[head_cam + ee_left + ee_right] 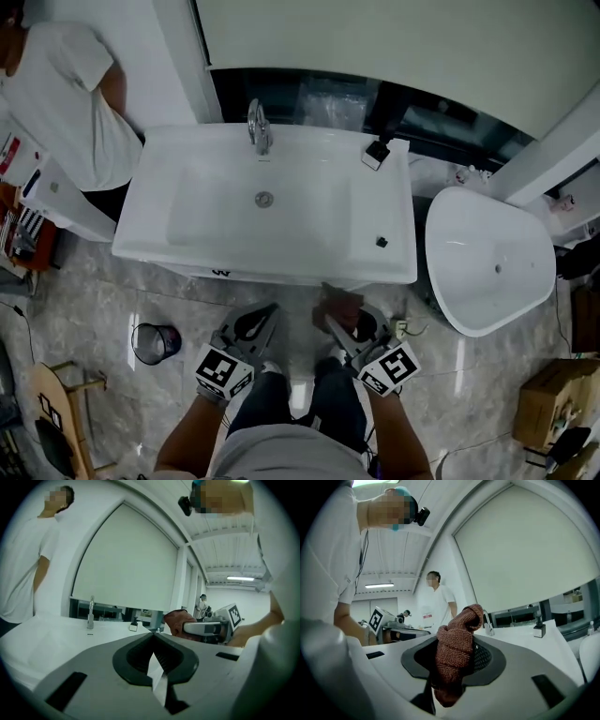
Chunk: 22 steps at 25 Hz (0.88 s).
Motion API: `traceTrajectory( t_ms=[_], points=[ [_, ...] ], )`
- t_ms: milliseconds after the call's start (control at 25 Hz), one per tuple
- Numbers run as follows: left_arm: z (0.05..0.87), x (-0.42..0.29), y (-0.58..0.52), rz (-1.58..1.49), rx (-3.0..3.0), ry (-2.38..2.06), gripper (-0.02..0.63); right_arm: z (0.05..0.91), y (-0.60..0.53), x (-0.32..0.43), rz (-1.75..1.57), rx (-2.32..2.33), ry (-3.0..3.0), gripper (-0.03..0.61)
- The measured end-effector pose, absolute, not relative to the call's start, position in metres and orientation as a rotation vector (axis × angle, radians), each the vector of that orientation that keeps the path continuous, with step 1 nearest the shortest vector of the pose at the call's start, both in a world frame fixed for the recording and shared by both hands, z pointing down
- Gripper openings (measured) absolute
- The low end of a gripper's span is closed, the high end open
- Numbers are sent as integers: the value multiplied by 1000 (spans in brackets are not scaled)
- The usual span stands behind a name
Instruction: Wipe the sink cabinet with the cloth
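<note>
The white sink cabinet (375, 202) stands in front of me, its basin sunk in the top and a chrome faucet (259, 127) at the back. My right gripper (336, 317) is shut on a rust-brown cloth (339, 302) just below the cabinet's front edge. In the right gripper view the cloth (458, 644) bunches up between the jaws and hangs out below them. My left gripper (263, 315) hovers beside it on the left, shut with nothing in it. In the left gripper view the left gripper (153, 643) has only a thin sliver between its pads, and the cloth (179, 620) shows ahead.
A small dispenser (377, 153) and a tiny black item (382, 242) sit on the cabinet top. A person in a white shirt (66, 103) stands at its left end. A white tub (487, 258) is to the right, a small bin (155, 342) and a cardboard box (553, 401) on the floor.
</note>
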State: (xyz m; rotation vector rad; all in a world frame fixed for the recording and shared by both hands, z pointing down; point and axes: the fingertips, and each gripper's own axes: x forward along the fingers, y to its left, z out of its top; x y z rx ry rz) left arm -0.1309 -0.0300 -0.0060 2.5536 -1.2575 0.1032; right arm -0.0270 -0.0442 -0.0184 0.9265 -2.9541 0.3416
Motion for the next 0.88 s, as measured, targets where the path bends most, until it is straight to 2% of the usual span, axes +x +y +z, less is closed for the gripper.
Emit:
traceTrajectory(
  t_ms=[320,880],
  points=[
    [-99,-152,15,13,2651,-1253,11,-108,-3,-55,275,1054,-3010,130],
    [-164,-155,37,-86,2666,-1366,11,-173,19,-65,119,967,-3102,129]
  ],
)
